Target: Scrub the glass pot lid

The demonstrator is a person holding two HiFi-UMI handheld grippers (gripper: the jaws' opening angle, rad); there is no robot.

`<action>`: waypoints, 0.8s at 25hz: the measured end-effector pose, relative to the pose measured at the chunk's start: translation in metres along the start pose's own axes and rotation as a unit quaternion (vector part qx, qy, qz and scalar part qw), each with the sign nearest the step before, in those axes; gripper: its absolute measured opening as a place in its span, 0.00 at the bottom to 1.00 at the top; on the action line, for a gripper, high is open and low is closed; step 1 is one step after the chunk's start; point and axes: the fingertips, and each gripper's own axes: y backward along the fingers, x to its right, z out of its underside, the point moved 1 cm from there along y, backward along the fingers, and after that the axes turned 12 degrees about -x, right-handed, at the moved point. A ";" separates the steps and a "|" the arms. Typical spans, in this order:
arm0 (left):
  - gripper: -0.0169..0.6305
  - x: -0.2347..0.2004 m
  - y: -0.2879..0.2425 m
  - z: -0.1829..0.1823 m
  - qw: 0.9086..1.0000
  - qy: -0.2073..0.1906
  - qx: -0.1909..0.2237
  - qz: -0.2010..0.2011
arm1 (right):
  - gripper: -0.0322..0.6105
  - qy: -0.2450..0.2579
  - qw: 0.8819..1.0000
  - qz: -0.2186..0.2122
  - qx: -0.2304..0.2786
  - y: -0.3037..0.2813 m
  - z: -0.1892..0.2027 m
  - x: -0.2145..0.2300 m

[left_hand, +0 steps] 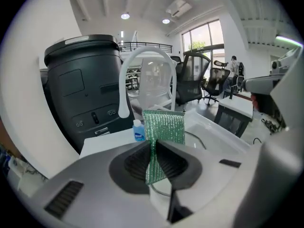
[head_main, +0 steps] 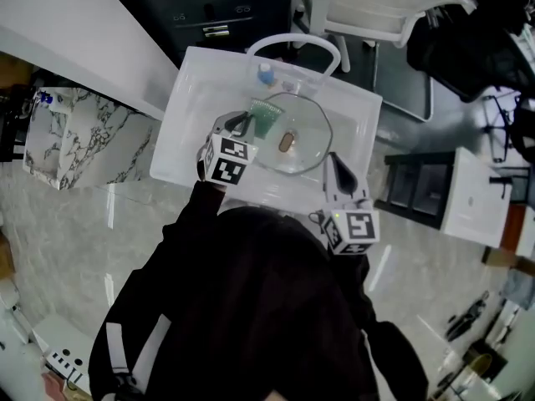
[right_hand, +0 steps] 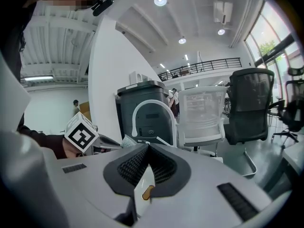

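We're over a white sink basin [head_main: 188, 98] on a pale, stone-look floor [head_main: 100, 232], and the white arched faucet [head_main: 292, 42] at the basin's far rim is our marker. The gripper views show an open office: round ceiling lights, tall windows and a railed gallery behind the faucet. A big dark bin [left_hand: 80, 89] stands left of the faucet, with black office chairs [left_hand: 192, 80] to its right.

There isn't much writing to read. The small blue bottle [head_main: 266, 74] sits just beside the faucet's foot, and its label is too blurred to make out. The left gripper's cube [head_main: 227, 160] shows only black-and-white square markers.

The glass pot lid [head_main: 305, 136] lies in the basin on the near side of the faucet, with its brownish knob [head_main: 286, 141] in the middle.

The left gripper [head_main: 244, 124] is left of the faucet at the lid's left edge. Its jaws are clamped on a green scouring pad [left_hand: 164, 127], which stands up past the tips. The head view has the pad over the lid's far-left rim.

The right gripper [head_main: 332, 159] comes in on the near right side of the faucet. Its jaws are drawn narrow and pinch the lid's near-right rim. In its own view the knob shows through the slot between the jaws, and the faucet is straight ahead.

The person's dark sleeve [head_main: 251, 307] fills the foreground.
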 end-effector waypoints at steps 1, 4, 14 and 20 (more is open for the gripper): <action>0.09 0.000 0.006 -0.003 1.000 0.005 0.008 0.001 | 0.05 0.003 1.000 -0.001 0.002 -0.001 -0.004 -0.002; 0.09 -0.002 0.023 -0.010 0.999 0.021 0.026 0.006 | 0.05 0.011 1.000 -0.007 0.014 -0.002 -0.016 -0.006; 0.09 0.005 0.072 -0.027 0.993 0.067 0.102 0.008 | 0.05 0.021 0.999 -0.017 0.036 -0.007 -0.030 -0.014; 0.09 0.008 0.091 -0.037 0.987 0.076 0.140 0.005 | 0.05 0.016 0.999 -0.003 0.044 -0.004 -0.037 -0.011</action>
